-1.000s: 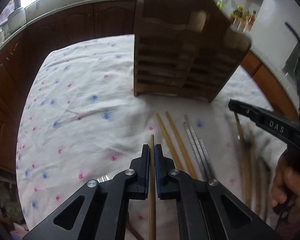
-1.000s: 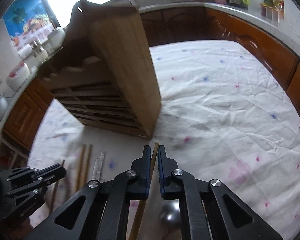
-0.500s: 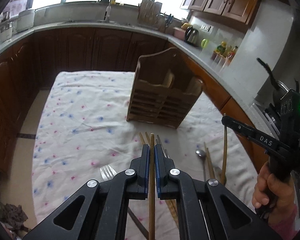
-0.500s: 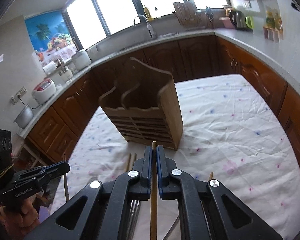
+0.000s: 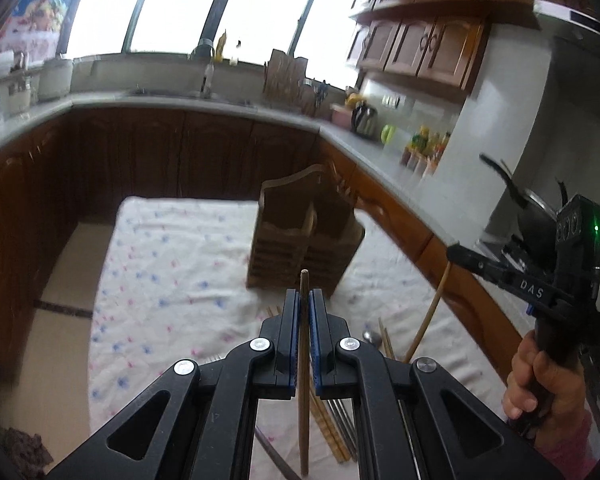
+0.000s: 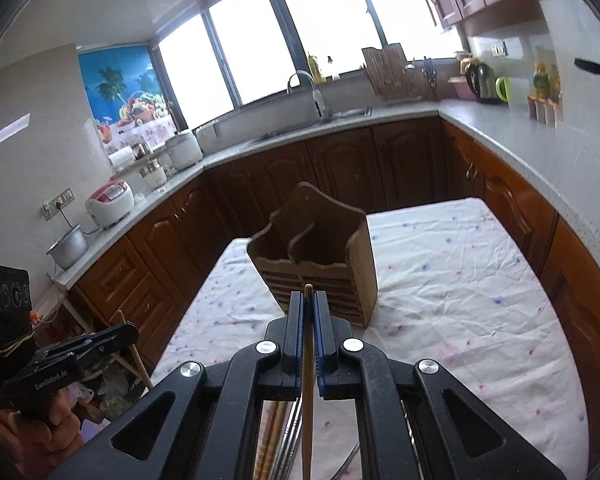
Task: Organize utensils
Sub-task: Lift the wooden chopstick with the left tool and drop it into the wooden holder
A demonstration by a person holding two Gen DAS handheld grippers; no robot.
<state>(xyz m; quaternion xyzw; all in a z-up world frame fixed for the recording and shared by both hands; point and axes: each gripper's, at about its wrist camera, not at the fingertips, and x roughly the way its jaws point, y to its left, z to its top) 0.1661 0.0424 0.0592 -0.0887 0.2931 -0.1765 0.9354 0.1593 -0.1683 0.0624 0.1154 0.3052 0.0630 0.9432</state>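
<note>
My left gripper point(image 5: 305, 296) is shut on a wooden chopstick point(image 5: 305, 420), held high above the table and pointing toward the wooden utensil holder point(image 5: 296, 240). My right gripper point(image 6: 309, 298) is shut on a second wooden chopstick point(image 6: 308, 420), with the same two-compartment holder point(image 6: 324, 256) standing ahead of it. Each gripper shows in the other's view: the right gripper point(image 5: 454, 250) with its chopstick hanging down, and the left gripper point(image 6: 130, 330) at the lower left. Several chopsticks point(image 5: 332, 436) and a spoon point(image 5: 370, 336) lie on the tablecloth below.
The table wears a white floral cloth point(image 6: 460, 280). Brown kitchen cabinets point(image 6: 340, 168) and a grey counter point(image 6: 500, 136) wrap around it on three sides. A fork point(image 5: 212, 358) lies at the left of the utensils. A person's hand point(image 5: 540, 380) grips the right handle.
Both grippers have risen and drawn back from the table, each carrying its chopstick. The holder now looks smaller and farther off, and the windows and counters have come into view.
</note>
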